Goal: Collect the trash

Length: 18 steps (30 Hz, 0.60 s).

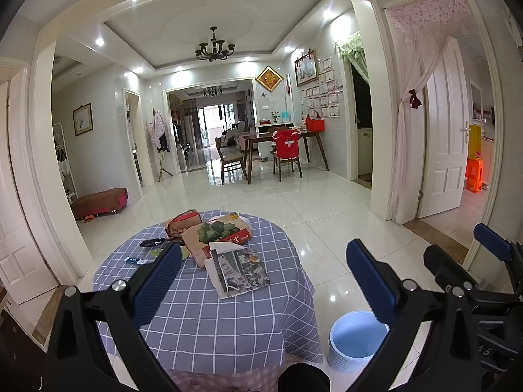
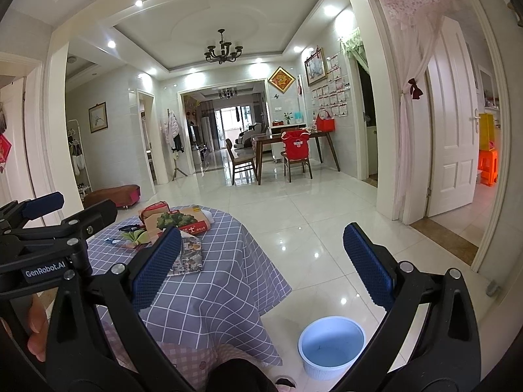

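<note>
Nearest, the left claw (image 1: pixel 264 281) fills the lower part of the left wrist view, its blue-padded fingers spread wide and holding nothing. The right claw (image 2: pixel 261 264) likewise stands wide open and empty in its own view. Below them, at the lower right of both frames, a pale blue bucket (image 1: pixel 354 339) sits on the glossy white floor just beside the round worktop (image 1: pixel 209 320), which is draped in a purple checked cloth. Between the left claw's fingers, on the cloth, lies a folded magazine (image 1: pixel 240 271). Just beyond it, toward frame centre, the trash clusters: a cardboard box printed with greenery (image 1: pixel 217 233), a red-and-tan carton (image 1: pixel 181 222), a crumpled green wrapper (image 2: pixel 135 236) and a small dark packet (image 1: pixel 152 242). Farther off, at mid-frame, stands a wooden dining table (image 1: pixel 281 138) with chairs, under a dark chandelier (image 1: pixel 214 47).
</note>
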Each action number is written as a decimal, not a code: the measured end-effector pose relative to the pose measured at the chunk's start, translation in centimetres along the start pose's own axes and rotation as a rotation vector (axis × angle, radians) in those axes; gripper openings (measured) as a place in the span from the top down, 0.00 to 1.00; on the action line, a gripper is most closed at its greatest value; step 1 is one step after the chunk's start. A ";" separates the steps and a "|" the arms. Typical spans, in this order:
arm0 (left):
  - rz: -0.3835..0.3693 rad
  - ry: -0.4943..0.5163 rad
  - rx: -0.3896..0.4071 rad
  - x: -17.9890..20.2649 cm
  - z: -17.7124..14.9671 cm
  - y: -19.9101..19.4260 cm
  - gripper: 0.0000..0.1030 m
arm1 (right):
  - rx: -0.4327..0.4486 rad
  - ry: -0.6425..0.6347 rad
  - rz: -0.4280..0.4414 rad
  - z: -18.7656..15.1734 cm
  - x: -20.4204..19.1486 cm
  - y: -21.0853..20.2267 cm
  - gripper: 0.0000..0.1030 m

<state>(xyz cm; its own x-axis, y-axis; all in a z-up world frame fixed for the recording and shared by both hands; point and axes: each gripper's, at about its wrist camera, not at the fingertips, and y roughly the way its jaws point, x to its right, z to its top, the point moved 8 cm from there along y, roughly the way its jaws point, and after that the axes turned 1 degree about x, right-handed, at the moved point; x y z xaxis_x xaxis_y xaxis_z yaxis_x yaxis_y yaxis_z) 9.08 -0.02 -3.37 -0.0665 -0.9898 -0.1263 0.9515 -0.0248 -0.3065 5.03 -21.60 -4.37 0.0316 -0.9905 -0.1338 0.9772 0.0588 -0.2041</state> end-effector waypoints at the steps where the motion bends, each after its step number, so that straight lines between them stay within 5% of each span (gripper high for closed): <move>1: 0.000 -0.001 0.000 0.0 0.0 -0.1 0.04 | 0.000 0.000 0.000 0.0 0.0 0.0 0.06; 18: -0.001 -0.001 0.000 -0.1 0.0 0.0 0.04 | 0.000 0.001 0.000 0.0 0.0 0.0 0.06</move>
<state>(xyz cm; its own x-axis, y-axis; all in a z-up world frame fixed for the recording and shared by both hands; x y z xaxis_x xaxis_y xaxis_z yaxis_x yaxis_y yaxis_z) 9.15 0.09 -3.32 -0.0672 -0.9898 -0.1252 0.9514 -0.0258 -0.3068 5.04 -21.58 -4.41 0.0312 -0.9904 -0.1348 0.9773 0.0585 -0.2038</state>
